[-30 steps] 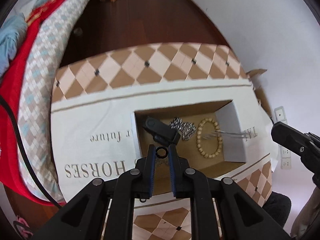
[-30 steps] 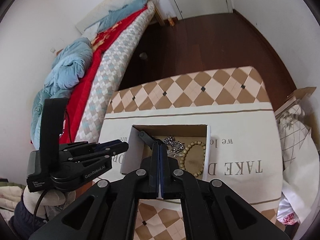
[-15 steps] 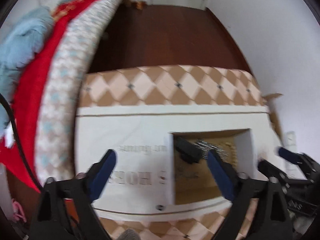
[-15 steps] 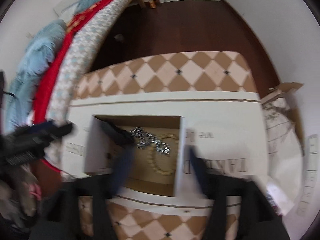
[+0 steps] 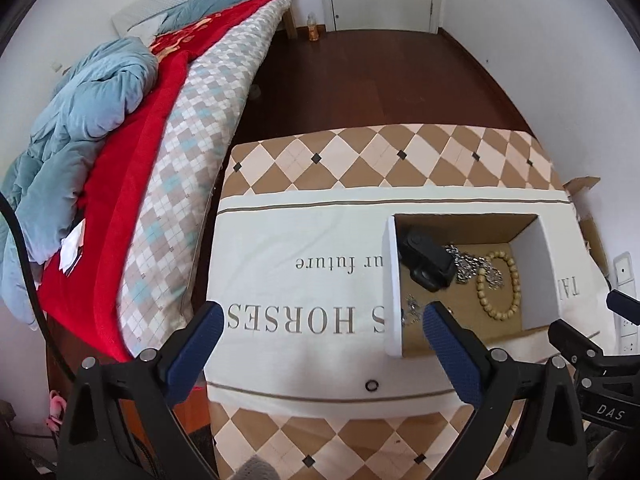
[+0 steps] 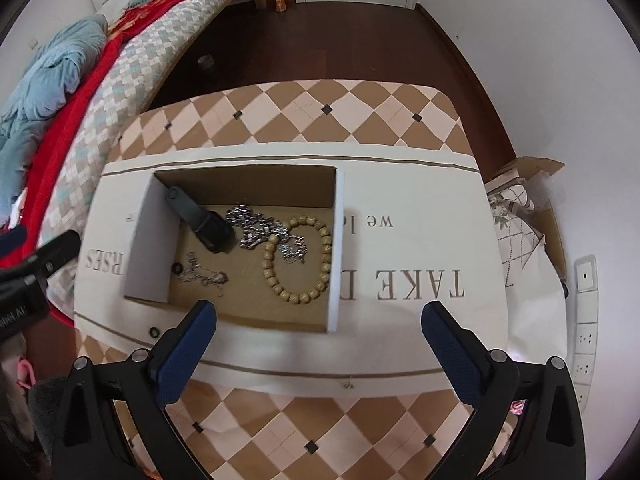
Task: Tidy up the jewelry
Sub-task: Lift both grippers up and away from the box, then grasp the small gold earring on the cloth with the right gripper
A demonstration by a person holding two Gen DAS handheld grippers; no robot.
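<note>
Left gripper [image 5: 318, 330] wide open, nothing between its blue pads, hanging over the white printed cloth [image 5: 304, 280] left of the box; jaws have just been opening. Right gripper [image 6: 319, 330] also spread wide and empty, jaws just opened too, hovering above the near edge of the box. Open cardboard box [image 6: 338, 248] with white side walls sits on the cloth, on the checkered table [image 6: 320, 108]. Inside: black clip-like piece [image 6: 200, 220] at far left leaning on the left wall, silver chain [image 6: 260, 232] in the middle partly overlapping the wooden bead bracelet [image 6: 298, 260] at right, thin silver necklace [image 6: 202, 274] near left on the box floor with a small black ring [image 6: 176, 268] just beside it. Another small black ring [image 5: 371, 385] lies on the cloth outside the box, near its near-left corner. Bed with red blanket [image 5: 132, 152] and blue duvet to the left, dark wood floor beyond.
</note>
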